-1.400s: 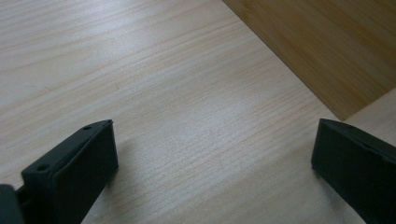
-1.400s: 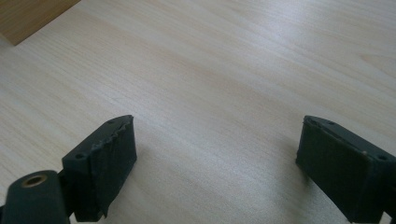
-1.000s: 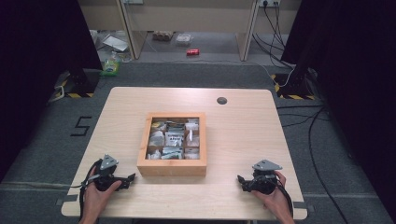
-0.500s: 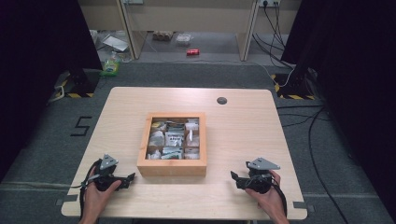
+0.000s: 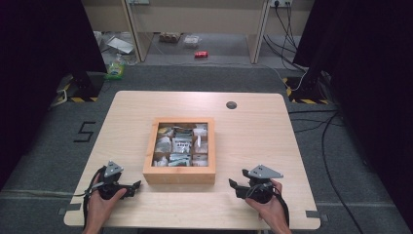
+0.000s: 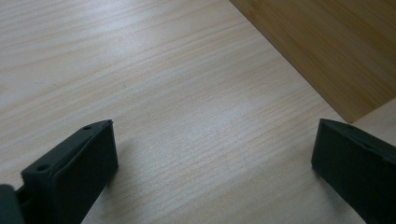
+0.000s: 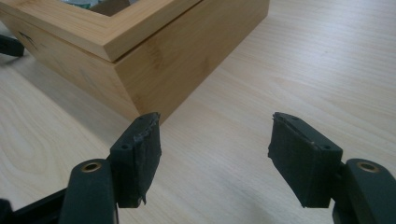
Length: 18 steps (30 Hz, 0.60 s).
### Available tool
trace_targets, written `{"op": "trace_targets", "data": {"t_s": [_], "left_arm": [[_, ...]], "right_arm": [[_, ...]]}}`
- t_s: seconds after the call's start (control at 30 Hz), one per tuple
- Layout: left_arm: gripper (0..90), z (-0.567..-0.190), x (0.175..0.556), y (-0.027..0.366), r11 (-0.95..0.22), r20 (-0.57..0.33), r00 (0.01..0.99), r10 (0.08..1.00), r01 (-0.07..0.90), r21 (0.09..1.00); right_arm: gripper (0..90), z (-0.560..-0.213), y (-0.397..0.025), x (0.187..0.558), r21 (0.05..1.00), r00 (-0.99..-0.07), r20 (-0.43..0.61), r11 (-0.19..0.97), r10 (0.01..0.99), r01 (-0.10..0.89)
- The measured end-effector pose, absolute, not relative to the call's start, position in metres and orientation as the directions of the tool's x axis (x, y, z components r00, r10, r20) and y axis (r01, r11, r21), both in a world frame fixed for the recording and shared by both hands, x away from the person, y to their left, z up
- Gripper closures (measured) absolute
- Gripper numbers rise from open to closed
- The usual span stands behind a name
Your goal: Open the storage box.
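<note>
On table (image 5: 253, 131), centre: wooden box (image 5: 179, 174) (small packets kept inside). Left gripper (image 5: 132, 186) held near box's near-left corner, jaws spread wide, nothing gripped. Right gripper (image 5: 234, 187) held near near-right corner, likewise wide, unloaded.

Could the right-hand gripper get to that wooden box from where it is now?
Probably yes. The right gripper sits on the table just off the wooden box near corner, jaws open and pointed at it, with bare tabletop between them.

Box contents (image 5: 181, 145) (small packets) indistinct
</note>
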<state>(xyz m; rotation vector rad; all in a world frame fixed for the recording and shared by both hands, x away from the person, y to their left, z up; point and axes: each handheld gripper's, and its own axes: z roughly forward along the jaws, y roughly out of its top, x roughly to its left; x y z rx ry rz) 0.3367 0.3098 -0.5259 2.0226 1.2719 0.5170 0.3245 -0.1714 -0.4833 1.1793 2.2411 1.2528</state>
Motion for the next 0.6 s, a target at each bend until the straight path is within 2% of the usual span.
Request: {"op": "trace_targets", "data": {"t_s": [0.23, 0.6], "left_arm": [[0.0, -0.526, 0.337, 0.310, -0.289, -0.025, 0.443, 0.896, 0.625, 0.726], [0.0, -0.526, 0.337, 0.310, -0.289, -0.025, 0.443, 0.896, 0.625, 0.726]], "right_arm": [[36.8, -0.480, -0.161, 0.324, 0.821, -0.627, 0.130, 0.271, 0.768, 0.503], [46.4, -0.479, -0.132, 0.321, 0.836, -0.696, 0.114, 0.310, 0.709, 0.453]]}}
